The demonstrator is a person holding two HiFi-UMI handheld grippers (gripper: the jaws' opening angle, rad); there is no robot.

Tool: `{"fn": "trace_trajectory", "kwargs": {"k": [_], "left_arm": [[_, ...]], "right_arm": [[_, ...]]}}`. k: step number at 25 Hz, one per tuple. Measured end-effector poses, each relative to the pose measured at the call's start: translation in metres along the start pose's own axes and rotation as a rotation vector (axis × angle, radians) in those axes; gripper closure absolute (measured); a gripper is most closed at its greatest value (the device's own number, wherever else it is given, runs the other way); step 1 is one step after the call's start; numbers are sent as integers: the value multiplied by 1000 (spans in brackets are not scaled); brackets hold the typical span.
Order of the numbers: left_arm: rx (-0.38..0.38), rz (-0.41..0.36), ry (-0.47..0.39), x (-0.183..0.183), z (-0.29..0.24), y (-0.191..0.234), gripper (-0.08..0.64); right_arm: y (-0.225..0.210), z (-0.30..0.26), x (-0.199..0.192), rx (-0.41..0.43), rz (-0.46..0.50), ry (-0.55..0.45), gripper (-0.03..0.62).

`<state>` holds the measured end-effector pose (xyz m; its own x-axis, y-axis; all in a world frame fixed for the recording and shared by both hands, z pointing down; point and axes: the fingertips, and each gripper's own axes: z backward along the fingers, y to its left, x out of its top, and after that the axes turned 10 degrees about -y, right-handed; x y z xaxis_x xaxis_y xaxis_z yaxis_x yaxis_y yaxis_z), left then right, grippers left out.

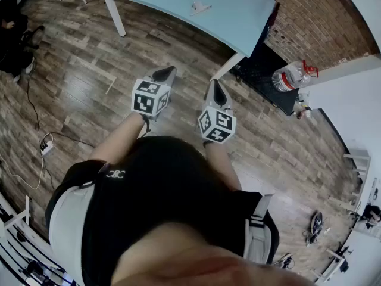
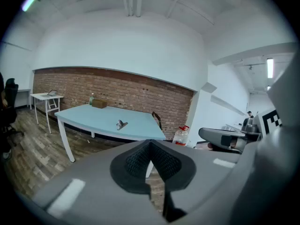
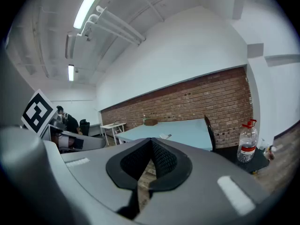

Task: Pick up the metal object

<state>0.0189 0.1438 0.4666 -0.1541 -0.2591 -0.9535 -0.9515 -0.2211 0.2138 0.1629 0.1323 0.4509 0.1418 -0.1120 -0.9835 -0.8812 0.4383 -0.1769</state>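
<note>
Jaws of left tool (image 2: 150,143) pressed together, empty, right tool (image 3: 151,140) clenched, empty, metal object (image 2: 121,124) on table (image 2: 84,114), well apart.

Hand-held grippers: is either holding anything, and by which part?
Nothing is held. The left hand-held gripper and the right hand-held gripper both have jaws closed on nothing. The metal object lies on the blue table, apart from both.

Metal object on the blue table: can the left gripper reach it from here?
Probably not yet. The metal object lies far ahead on the table, while the left gripper is over the floor. Nothing blocks the way; stepping closer should do.
</note>
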Motion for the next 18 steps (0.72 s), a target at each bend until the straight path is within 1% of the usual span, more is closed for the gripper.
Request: {"fn": "trace_trajectory", "kwargs": {"k": [8, 14, 18], "left_arm": [[-5, -9, -1, -1, 12, 20, 560], [-9, 0, 6, -2, 23, 44, 560], [-26, 3, 7, -5, 26, 49, 560]], "right_arm": [[25, -5, -7, 0, 11, 4, 578], [38, -4, -11, -56, 14, -4, 578], [46, -3, -14, -70, 30, 2, 578]]}}
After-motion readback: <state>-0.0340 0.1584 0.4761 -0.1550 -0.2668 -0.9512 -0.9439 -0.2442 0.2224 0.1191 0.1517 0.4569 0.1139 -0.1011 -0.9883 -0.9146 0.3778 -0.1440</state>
